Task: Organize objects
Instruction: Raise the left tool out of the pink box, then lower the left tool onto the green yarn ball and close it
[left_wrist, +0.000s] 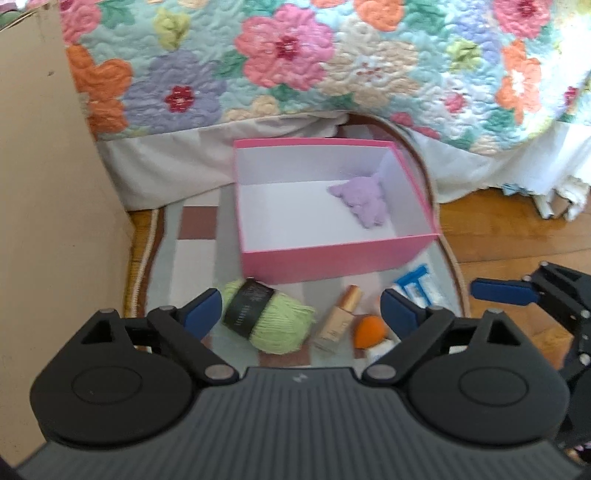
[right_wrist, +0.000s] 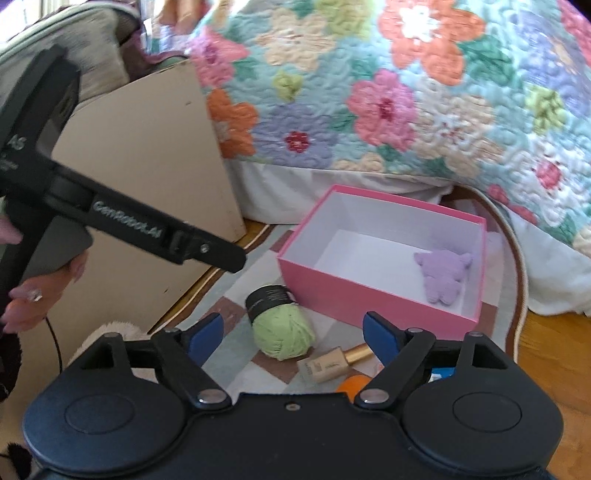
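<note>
Fuzzy lilac plush (left_wrist: 364, 201) in smooth pink cardboard box (left_wrist: 332, 258); soft green yarn ball (left_wrist: 271, 319) outside.

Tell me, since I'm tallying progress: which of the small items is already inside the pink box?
Only the purple plush toy, lying in the pink box; the green yarn ball, the bottle and the rest lie outside on the rug.

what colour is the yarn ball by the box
Light green, with a dark band round it. The yarn shows best in the right wrist view, near the pink box.
</note>
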